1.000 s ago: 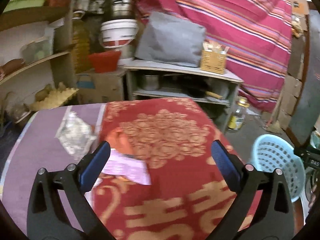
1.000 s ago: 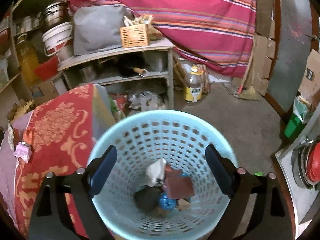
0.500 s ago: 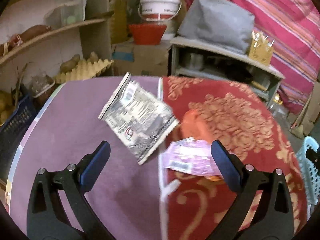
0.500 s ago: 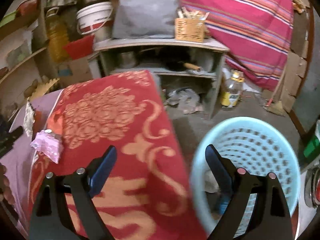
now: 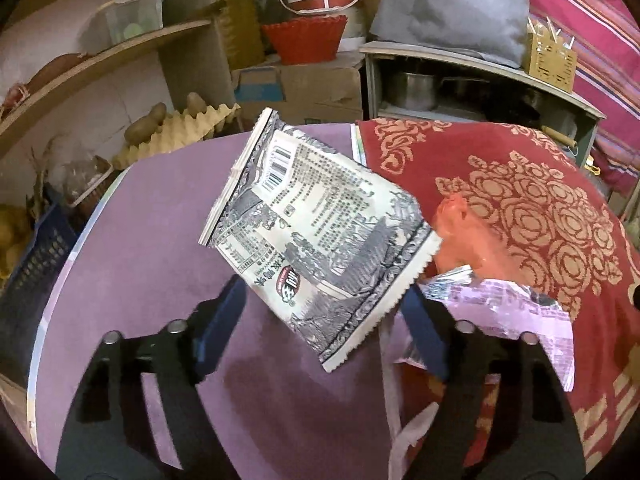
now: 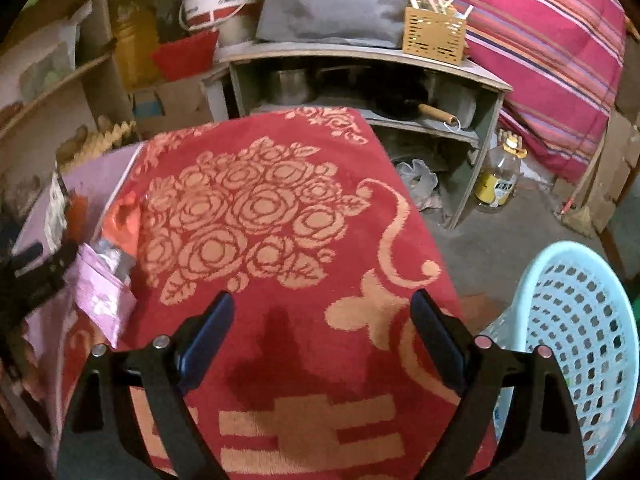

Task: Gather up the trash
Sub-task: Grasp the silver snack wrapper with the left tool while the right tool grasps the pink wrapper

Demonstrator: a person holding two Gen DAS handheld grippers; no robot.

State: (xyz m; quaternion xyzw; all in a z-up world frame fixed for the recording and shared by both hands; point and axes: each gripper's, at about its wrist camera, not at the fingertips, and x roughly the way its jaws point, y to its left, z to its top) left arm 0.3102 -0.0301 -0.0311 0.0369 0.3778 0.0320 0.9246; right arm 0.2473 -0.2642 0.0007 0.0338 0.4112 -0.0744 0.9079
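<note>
Left gripper (image 5: 324,320) was held spread around the wrapper (image 5: 316,236) on the purple mat (image 5: 152,240), right gripper (image 6: 322,332) spread and unloaded near the basket (image 6: 580,344); the thin foil could be missed if the closing fingers slid over it

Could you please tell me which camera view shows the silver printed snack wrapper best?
The left wrist view: the silver wrapper fills the middle, print and barcode legible, between the open left gripper fingers. The right wrist view shows only a blurred edge-on sliver at far left.
</note>
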